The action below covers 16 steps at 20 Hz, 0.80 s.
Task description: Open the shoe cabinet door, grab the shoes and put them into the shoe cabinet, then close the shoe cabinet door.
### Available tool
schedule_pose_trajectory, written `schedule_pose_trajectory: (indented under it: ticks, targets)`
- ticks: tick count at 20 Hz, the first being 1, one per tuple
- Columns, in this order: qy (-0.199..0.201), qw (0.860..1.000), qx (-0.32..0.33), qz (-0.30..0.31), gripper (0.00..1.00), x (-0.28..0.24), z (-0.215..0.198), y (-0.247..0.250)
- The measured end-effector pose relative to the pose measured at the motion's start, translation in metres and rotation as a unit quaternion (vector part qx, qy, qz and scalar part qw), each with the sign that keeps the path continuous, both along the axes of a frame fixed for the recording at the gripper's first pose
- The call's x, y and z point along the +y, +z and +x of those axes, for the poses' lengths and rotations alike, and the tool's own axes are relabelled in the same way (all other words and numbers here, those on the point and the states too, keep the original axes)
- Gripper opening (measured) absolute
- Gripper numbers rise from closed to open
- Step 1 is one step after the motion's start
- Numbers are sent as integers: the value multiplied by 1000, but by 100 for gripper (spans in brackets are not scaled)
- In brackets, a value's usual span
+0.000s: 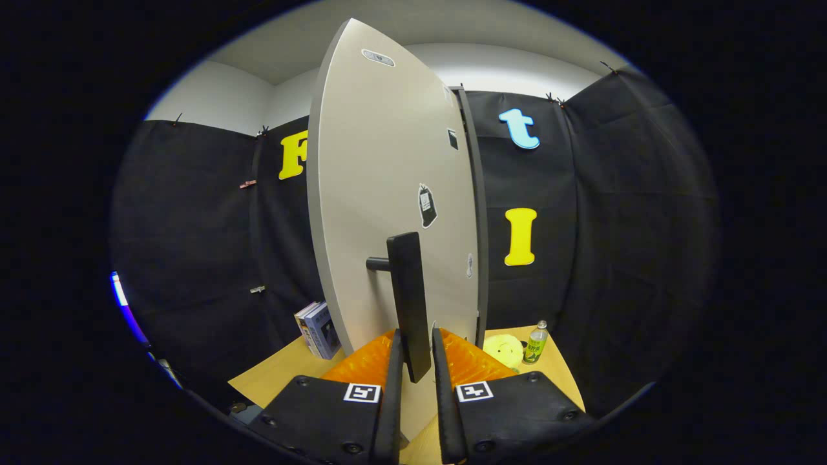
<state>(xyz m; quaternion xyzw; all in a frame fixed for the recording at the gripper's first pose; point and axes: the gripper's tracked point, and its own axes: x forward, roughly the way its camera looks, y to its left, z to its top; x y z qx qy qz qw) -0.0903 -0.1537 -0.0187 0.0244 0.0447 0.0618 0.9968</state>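
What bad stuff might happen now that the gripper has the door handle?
1. The gripper is closed on only the lower end of the handle, so it might slip off mid-swing.
2. The door stands edge-on close by; a swing to the right could sweep toward the bottle and the round yellow thing and knock them over.
3. A swing to the left could bump the books.

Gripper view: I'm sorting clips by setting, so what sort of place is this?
Probably a staged recording booth, not a home: black cloth walls surround a wooden table holding a grey cabinet door, books and a bottle. The gripper has its fingers around the door's black handle.
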Motion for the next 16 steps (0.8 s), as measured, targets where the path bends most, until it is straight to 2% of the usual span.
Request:
schedule_pose_trajectory:
  ticks: [10, 13, 16]
  targets:
    - [-79, 996, -50, -9, 26, -31, -39, 28]
    - [-83, 996, -41, -15, 26, -32, -46, 17]
    - [-64, 997, -27, -12, 26, -14, -52, -1]
